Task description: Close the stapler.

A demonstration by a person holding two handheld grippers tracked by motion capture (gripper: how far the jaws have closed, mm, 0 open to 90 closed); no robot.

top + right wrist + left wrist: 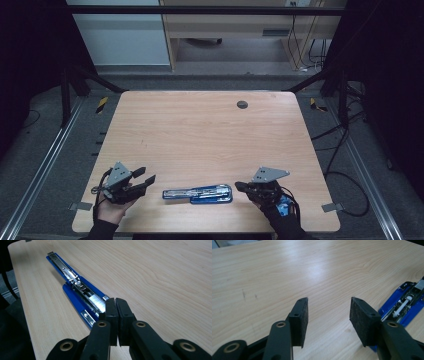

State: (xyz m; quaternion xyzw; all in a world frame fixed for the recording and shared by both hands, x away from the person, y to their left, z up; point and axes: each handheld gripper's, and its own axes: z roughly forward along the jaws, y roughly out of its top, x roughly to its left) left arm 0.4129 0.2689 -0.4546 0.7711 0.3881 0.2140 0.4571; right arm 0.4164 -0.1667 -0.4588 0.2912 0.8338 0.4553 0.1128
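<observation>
a blue stapler (198,194), flipped open w/ its metal staple track showing, is lying flat near the bottom edge of the wooden table (200,130), lower centre of the high view. the left gripper (143,179) is hovering at lower left, just beside the stapler's left end, jaws gaping wide w/ nothing between them; in the left gripper view the stapler (404,303) is sitting at the right edge of frame. the right gripper (239,187) is hanging at lower right, jaws pressed together & empty, tips close to the stapler's right end; in the right gripper view the stapler (75,287) is stretching toward upper left.
</observation>
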